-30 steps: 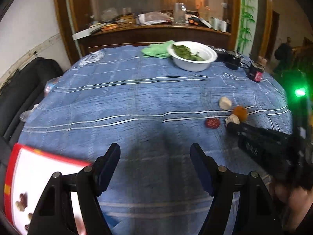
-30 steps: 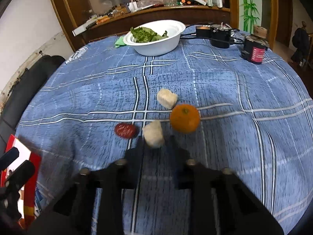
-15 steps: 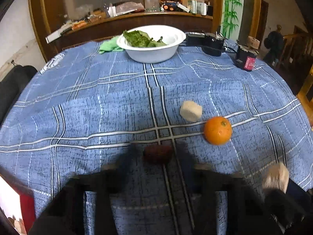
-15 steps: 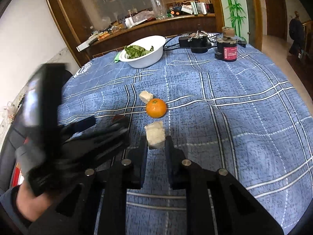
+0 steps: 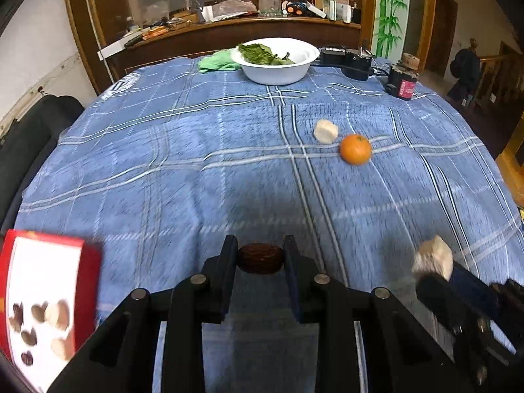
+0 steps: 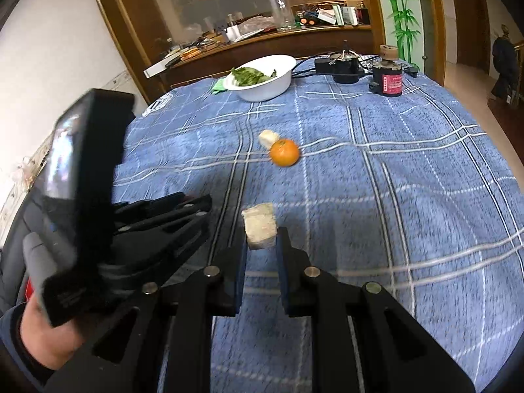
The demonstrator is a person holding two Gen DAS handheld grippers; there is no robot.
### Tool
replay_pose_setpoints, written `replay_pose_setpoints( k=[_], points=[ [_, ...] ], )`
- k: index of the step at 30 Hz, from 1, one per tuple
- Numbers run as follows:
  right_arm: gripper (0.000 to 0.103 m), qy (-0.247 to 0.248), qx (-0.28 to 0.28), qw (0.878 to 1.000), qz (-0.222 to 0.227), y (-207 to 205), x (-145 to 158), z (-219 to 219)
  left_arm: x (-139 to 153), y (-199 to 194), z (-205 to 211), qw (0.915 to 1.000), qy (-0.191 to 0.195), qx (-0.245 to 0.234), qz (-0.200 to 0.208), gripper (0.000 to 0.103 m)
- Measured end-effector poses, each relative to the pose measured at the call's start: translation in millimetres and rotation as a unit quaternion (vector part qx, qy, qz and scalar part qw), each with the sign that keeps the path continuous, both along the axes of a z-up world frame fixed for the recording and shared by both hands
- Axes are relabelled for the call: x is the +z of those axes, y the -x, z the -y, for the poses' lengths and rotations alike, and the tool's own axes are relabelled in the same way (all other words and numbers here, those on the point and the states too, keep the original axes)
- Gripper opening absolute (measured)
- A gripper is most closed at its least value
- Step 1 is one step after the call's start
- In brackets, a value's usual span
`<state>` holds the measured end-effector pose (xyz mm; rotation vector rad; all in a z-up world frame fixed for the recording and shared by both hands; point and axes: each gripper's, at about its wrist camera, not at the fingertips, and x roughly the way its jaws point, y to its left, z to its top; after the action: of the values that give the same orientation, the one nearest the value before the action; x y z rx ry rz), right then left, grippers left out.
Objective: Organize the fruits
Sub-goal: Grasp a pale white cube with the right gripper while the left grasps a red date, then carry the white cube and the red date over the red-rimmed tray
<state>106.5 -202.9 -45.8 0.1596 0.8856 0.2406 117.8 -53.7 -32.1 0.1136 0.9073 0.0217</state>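
Both grippers loaded — a date and a pale chunk held off the cloth

The left gripper [image 5: 260, 255] pinches a dark date [image 5: 260, 258] at its tips; the right gripper [image 6: 261, 245] is clamped on a pale chunk [image 6: 259, 229] sticking out past its jaws — it could twist free. Only the left view shows the red tray [image 5: 88, 262] beside the jaws; orange [image 5: 355, 149] well ahead.

A cluttered wooden sideboard [image 5: 229, 29] with a mirror stands behind the blue plaid-covered table [image 5: 163, 163].
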Motion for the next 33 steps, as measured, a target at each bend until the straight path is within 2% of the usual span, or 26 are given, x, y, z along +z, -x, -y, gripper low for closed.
replay_pose_setpoints(
  k=[11,24,33],
  points=[
    [0.019,0.007,0.019,1.0,0.002,44.7,2.9,-30.8,12.6,57.0,-33.1,0.9994,0.024,0.02,0.011,0.027],
    [0.019,0.015,0.06,0.998,0.03,67.2,18.5,-73.2,28.0,89.9,-64.1,0.9974,0.032,0.049,0.042,0.027],
    [0.019,0.015,0.074,0.996,0.044,79.0,26.3,-87.1,28.7,101.7,-78.5,0.9962,0.034,0.068,0.043,0.027]
  ],
)
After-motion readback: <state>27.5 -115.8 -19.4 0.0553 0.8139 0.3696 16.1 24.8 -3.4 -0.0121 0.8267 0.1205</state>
